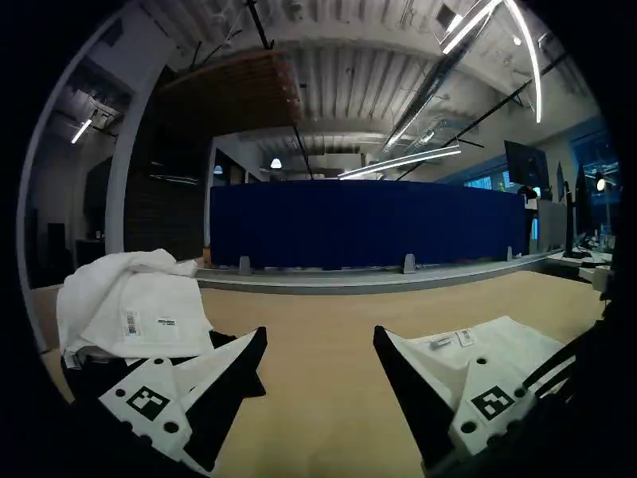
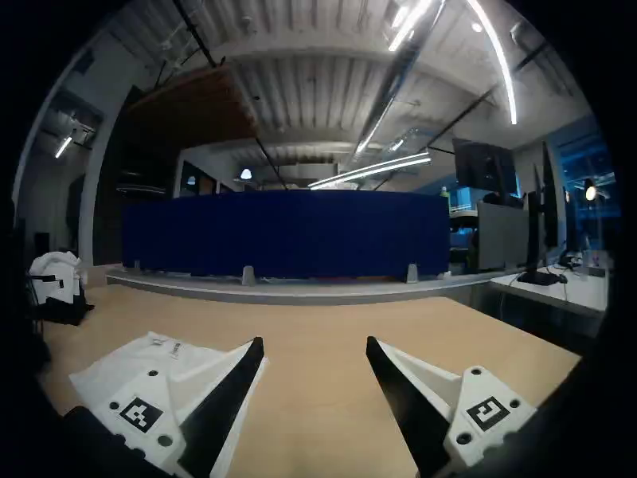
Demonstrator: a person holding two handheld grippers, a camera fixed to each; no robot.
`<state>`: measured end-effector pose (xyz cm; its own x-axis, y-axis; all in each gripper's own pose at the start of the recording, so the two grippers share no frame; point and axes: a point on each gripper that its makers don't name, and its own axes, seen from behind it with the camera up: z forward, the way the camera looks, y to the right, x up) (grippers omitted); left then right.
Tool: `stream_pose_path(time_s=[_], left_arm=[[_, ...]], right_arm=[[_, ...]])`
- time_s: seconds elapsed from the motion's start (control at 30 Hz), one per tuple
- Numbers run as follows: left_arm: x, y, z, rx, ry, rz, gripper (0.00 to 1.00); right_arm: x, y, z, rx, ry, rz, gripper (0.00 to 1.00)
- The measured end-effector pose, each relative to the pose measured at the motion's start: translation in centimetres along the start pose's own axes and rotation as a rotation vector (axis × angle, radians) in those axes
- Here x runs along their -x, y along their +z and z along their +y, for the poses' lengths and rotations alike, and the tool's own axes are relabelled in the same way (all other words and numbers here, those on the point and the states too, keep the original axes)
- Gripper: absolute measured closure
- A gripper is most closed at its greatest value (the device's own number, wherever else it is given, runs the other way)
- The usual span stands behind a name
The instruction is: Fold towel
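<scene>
- Left gripper [image 1: 318,331]: jaws spread wide, gripping nothing. A crumpled heap [image 1: 131,307] sits beyond its left jaw, and the towel [image 1: 498,342] lies flat by its right jaw.
- Right gripper [image 2: 313,341]: jaws equally wide and empty, with the towel under its left jaw.
- Risk: a jaw could skate over the thin cloth edge or pinch one layer only, dragging the fold crooked.
- Heap: soft, rumpled white cloth. Towel: flat, limp, angular, tagged. Table [image 1: 334,398]: smooth pale wood.

Left hand-held gripper [image 1: 319,331], right hand-held gripper [image 2: 314,340]: spread
</scene>
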<state>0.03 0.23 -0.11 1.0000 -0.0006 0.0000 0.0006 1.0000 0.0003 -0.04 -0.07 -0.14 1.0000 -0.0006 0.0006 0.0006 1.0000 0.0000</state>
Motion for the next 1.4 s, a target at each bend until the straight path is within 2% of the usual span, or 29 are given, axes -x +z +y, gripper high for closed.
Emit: stream_pose_path(time_s=[1.0, 1.17, 1.3, 1.4], left_arm=[[-0.1, 0.0, 0.1, 0.001, 0.001, -0.001, 0.01], [0.0, 0.0, -0.2, -0.007, 0.018, -0.014, 0.01], [-1.7, -0.3, 0.0, -0.006, 0.035, -0.019, 0.01], [-4.2, -0.7, 0.1, 0.001, 0.022, -0.013, 0.01]], right_arm=[[0.0, 0.0, -0.2, -0.003, -0.001, -0.001, 0.0], [-0.5, 0.2, 0.2, 0.003, -0.005, -0.017, 0.0], [-2.8, 0.1, 0.0, 0.006, -0.03, -0.002, 0.0], [-5.1, -0.2, -1.2, -0.022, -0.047, -0.01, 0.0]])
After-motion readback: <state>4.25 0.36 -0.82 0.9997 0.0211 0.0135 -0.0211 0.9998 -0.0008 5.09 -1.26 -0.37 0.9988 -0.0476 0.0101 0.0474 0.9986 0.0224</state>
